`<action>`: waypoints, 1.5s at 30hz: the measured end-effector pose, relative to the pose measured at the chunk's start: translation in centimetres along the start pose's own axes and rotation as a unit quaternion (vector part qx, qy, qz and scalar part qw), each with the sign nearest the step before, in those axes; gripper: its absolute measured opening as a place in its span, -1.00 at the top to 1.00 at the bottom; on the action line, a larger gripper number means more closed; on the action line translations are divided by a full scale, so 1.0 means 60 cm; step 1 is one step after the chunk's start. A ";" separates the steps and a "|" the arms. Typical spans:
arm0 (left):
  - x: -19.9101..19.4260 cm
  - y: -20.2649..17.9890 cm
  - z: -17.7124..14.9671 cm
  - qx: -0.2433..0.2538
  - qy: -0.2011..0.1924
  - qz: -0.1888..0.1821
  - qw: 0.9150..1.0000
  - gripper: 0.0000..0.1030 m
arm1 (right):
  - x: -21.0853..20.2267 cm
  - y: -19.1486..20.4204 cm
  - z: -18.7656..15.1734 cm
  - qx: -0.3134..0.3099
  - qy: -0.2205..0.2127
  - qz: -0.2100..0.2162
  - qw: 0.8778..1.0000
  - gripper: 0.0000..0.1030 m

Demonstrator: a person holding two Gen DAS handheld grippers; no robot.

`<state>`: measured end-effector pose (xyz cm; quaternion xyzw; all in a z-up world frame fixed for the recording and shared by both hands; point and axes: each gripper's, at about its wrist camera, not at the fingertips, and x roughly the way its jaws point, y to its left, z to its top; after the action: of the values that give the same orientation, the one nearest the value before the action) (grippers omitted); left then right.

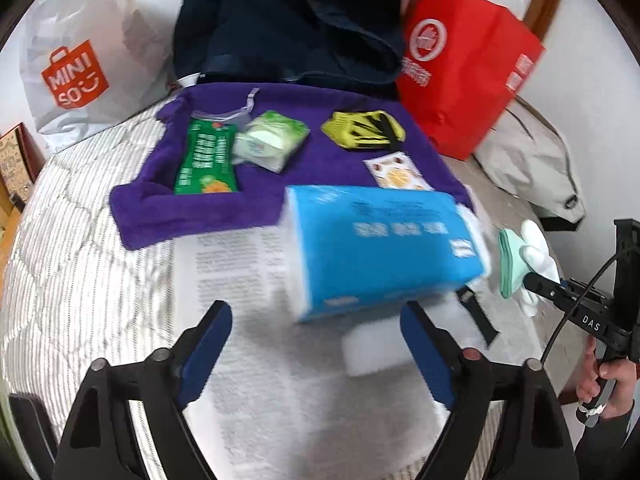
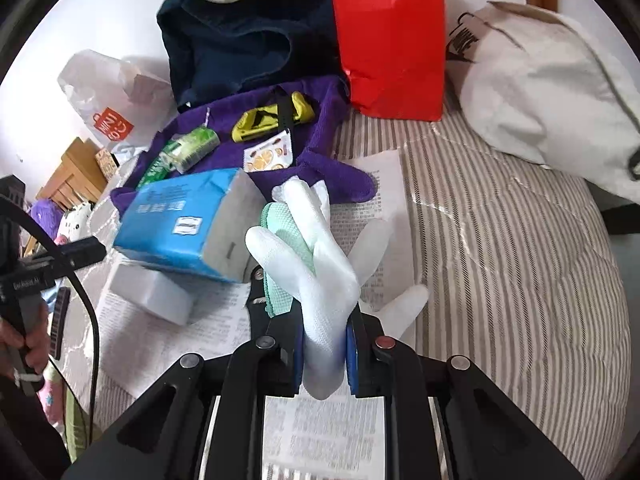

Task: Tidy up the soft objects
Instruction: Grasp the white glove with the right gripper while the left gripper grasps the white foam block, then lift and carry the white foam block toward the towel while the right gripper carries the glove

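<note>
My right gripper (image 2: 324,348) is shut on a white glove (image 2: 320,252) with a mint green cloth (image 2: 288,248) against it, held above the bed; both also show in the left wrist view, glove (image 1: 538,256) and cloth (image 1: 510,264). My left gripper (image 1: 316,336) is open and empty, just short of a blue tissue pack (image 1: 380,244) that lies tilted on a white foam block (image 1: 376,352). The pack also shows in the right wrist view (image 2: 180,220). A purple towel (image 1: 160,204) holds a green packet (image 1: 206,156), a green tissue pack (image 1: 272,140), a yellow glove (image 1: 364,128) and a small sachet (image 1: 396,172).
A striped bedspread (image 2: 500,260) with a printed paper sheet (image 2: 376,184) lies under everything. Behind stand a white Miniso bag (image 1: 80,64), a dark blue bag (image 1: 288,28), a red paper bag (image 1: 464,64) and a beige cloth bag (image 2: 552,88).
</note>
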<state>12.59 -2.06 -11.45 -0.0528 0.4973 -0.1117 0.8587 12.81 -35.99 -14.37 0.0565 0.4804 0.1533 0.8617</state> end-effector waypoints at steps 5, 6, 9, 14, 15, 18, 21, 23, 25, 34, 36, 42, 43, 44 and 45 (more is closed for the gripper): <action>0.003 -0.044 -0.013 0.001 0.007 -0.015 1.000 -0.74 | -0.028 -0.001 -0.015 0.005 -0.005 -0.006 1.000 0.68; 0.005 -0.051 -0.015 0.002 0.008 -0.014 1.000 -0.75 | -0.033 0.000 -0.019 0.003 -0.004 -0.007 1.000 0.68; 0.014 -0.074 -0.019 0.006 0.015 -0.006 1.000 -0.75 | -0.045 0.001 -0.029 -0.001 -0.007 -0.006 1.000 0.68; 0.030 -0.094 -0.015 0.003 0.023 0.019 1.000 -0.75 | -0.055 0.000 -0.040 -0.009 -0.003 0.001 1.000 0.68; 0.033 -0.097 -0.014 0.004 0.024 0.024 0.999 -0.75 | -0.055 -0.001 -0.042 -0.010 -0.003 0.001 1.000 0.68; 0.046 -0.107 -0.012 0.008 0.029 0.038 0.999 -0.75 | -0.053 -0.005 -0.048 -0.008 0.001 0.006 1.000 0.68; 0.061 -0.111 -0.012 0.007 0.038 0.040 0.998 -0.78 | -0.049 -0.008 -0.052 -0.006 0.003 0.008 1.000 0.68; 0.068 -0.114 -0.012 0.008 0.040 0.042 0.998 -0.84 | -0.046 -0.010 -0.054 -0.005 0.006 0.008 1.000 0.68; 0.073 -0.119 -0.013 0.011 0.041 0.039 0.998 -0.87 | -0.043 -0.011 -0.055 -0.005 0.009 0.009 1.000 0.68; 0.057 -0.121 -0.013 0.017 0.041 0.035 0.998 -0.87 | -0.040 -0.018 -0.061 0.001 0.016 0.007 1.000 0.68; 0.056 -0.121 -0.013 0.018 0.041 0.032 0.998 -0.87 | -0.038 -0.019 -0.062 0.001 0.018 0.006 1.000 0.68; 0.072 -0.124 -0.014 0.017 0.049 0.043 0.998 -0.87 | -0.037 -0.021 -0.065 0.002 0.020 0.007 1.000 0.68; 0.076 -0.124 -0.013 0.017 0.051 0.048 0.997 -0.87 | -0.037 -0.021 -0.065 0.002 0.020 0.007 1.000 0.68; 0.082 -0.124 -0.013 0.016 0.054 0.052 0.997 -0.87 | -0.037 -0.021 -0.065 0.003 0.020 0.007 1.000 0.68; 0.088 -0.123 -0.012 0.015 0.056 0.055 0.997 -0.87 | -0.037 -0.022 -0.066 0.003 0.021 0.006 1.000 0.68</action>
<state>13.45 -10.50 -14.77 -0.0056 0.5452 -0.0744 0.8350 8.68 -38.13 -15.01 0.0593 0.4983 0.1583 0.8503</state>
